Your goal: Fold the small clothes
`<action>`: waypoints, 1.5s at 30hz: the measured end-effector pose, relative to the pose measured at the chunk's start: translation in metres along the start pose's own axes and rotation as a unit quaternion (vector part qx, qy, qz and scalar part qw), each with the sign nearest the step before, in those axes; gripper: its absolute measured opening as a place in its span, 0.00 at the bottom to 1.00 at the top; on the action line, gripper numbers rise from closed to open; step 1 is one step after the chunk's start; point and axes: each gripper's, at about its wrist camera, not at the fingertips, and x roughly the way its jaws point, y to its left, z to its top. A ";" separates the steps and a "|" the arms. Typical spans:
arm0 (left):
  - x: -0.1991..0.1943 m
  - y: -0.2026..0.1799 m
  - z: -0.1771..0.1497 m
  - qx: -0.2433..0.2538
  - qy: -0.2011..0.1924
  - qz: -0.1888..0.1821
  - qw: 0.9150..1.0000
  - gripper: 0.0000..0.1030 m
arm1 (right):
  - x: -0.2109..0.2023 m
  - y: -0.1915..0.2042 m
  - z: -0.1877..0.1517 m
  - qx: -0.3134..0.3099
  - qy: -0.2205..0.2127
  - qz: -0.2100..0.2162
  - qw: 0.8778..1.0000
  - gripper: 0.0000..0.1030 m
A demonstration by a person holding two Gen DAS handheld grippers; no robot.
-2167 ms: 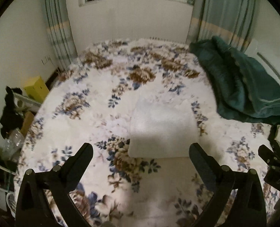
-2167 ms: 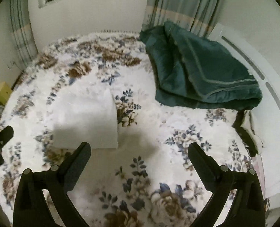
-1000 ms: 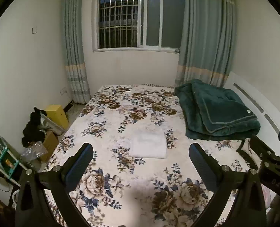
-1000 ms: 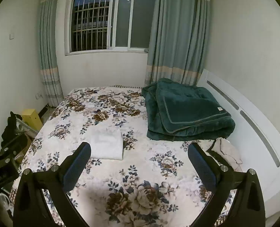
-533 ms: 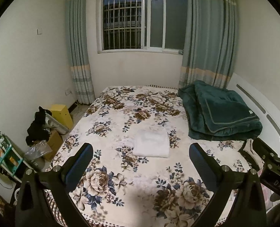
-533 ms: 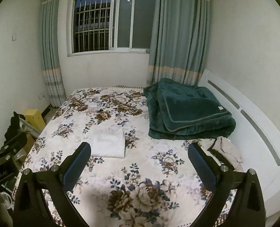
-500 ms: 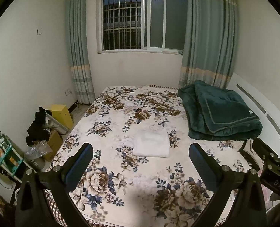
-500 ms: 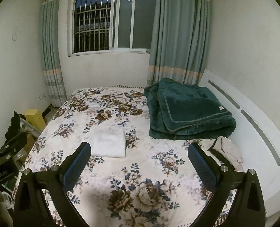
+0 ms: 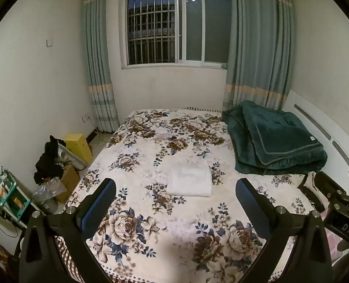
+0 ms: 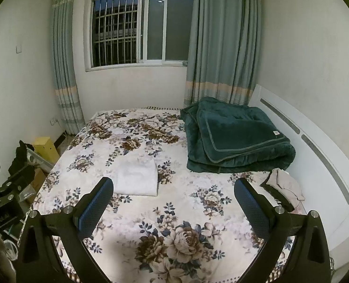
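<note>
Both tools raised, well clear of the bed. Left hand-held gripper (image 9: 175, 199): fingers spread wide, nothing between them. Right hand-held gripper (image 10: 173, 198): likewise spread wide and empty.

Step in hand, by judgement: folded item released, hands withdrawn for inspection or for the next garment. For a clean result:
- Check the stack from above before any further contact; no re-grip unless an edge lifts.
- Keep both tools apart from the fabric during any move overhead.
- Approach the next piece low and from the near edge, one finger under the hem, one above.
- Possible next garment: crumpled pale cloth with dark trim (image 10: 281, 185), at 3 o'clock on the bed near the white headboard (image 10: 320, 160); type not discernible.

Task item: white folded cloth rectangle (image 9: 189, 180), soft, probably towelling or knit, flat on the floral bedspread (image 9: 150, 221). Position: centre of the bed, at 12 o'clock from the left tool and 11 o'clock from the right tool. Edges roughly square, near fold slightly rounded, layers visible at the near edge, no loose corners apparent. Well apart from the dark green folded blanket (image 9: 273, 139) at 2 o'clock.
</note>
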 end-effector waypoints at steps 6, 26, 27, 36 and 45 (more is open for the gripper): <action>0.000 -0.003 -0.002 0.001 -0.001 -0.001 1.000 1.00 | -0.001 0.000 -0.001 0.002 0.000 0.001 1.000 1.00; -0.002 -0.005 0.002 0.002 -0.003 -0.005 1.000 1.00 | -0.007 0.003 -0.006 0.006 -0.001 -0.003 1.000 1.00; -0.003 -0.005 0.002 0.002 -0.004 -0.004 1.000 1.00 | -0.005 0.003 -0.006 0.006 -0.001 -0.003 1.000 1.00; -0.004 -0.006 0.007 0.002 -0.007 -0.003 1.000 1.00 | -0.006 0.006 -0.006 0.008 -0.003 -0.003 1.000 1.00; -0.004 -0.007 0.007 0.001 -0.006 -0.002 1.000 1.00 | -0.009 0.007 -0.009 0.009 -0.003 -0.004 1.000 1.00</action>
